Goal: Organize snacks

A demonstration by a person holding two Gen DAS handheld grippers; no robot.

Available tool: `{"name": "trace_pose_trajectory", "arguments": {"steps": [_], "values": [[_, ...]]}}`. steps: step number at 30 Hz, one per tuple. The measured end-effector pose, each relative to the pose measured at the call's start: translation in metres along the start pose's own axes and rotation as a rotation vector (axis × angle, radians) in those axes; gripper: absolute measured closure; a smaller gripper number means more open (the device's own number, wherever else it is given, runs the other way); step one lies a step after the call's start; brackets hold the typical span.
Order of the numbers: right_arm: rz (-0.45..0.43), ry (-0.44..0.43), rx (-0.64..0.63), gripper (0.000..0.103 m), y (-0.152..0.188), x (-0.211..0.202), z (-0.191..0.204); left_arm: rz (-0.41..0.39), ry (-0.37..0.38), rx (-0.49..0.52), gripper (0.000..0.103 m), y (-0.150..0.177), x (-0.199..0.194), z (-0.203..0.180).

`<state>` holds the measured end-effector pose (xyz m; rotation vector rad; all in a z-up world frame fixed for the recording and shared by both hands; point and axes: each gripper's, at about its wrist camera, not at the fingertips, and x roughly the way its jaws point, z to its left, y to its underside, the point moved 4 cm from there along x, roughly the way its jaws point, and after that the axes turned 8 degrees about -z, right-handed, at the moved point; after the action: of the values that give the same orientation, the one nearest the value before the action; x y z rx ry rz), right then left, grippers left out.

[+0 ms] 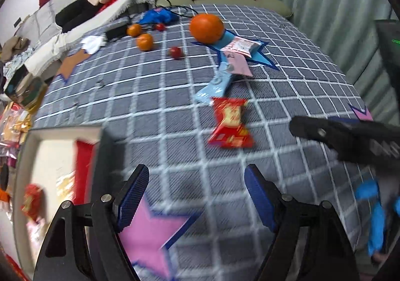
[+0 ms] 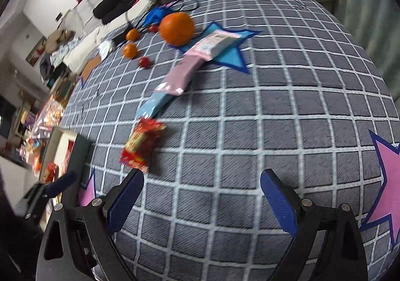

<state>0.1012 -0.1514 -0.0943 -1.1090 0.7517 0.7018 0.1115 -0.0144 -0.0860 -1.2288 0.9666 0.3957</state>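
A red snack packet (image 1: 230, 123) (image 2: 142, 146) lies on the checked cloth ahead of both grippers. Beyond it a light blue packet (image 1: 215, 86) (image 2: 157, 103), a pink packet (image 1: 237, 66) (image 2: 182, 76) and a white-and-pink packet (image 1: 240, 47) (image 2: 215, 42) run in a line toward a blue star (image 2: 232, 56). My left gripper (image 1: 196, 196) is open and holds nothing, above a pink star (image 1: 150, 238). The right gripper (image 2: 205, 199) is open too, over bare cloth just right of the red packet. A shallow box (image 1: 62, 136) (image 2: 65, 153) with red packets inside sits at the left.
A large orange (image 1: 206, 28) (image 2: 176, 28) rests at the blue star's far edge. Two small oranges (image 1: 144, 41) and small red fruits (image 1: 175, 52) lie farther left. A second pink star (image 2: 390, 181) is at the right. Sofa clutter and a green armchair (image 1: 225, 3) border the table.
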Motion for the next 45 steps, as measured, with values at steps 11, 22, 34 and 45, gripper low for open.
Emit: {"name": "trace_pose_trajectory", "arguments": {"steps": [11,22,34,45], "values": [[-0.008,-0.065,0.079,0.008,-0.060,0.040,-0.006,0.007,-0.054,0.002,0.021,-0.027,0.048,-0.022],[0.038,-0.033,-0.013,0.075,-0.098,0.099,0.024,-0.005,-0.031,0.017,0.056,-0.030,0.060,-0.019],[0.031,-0.046,-0.008,0.075,-0.039,0.047,-0.013,-0.017,-0.024,-0.005,0.076,0.019,0.021,-0.003],[-0.004,0.056,-0.166,0.075,0.068,-0.028,-0.025,-0.009,-0.028,-0.040,0.076,0.084,-0.031,0.001]]}}
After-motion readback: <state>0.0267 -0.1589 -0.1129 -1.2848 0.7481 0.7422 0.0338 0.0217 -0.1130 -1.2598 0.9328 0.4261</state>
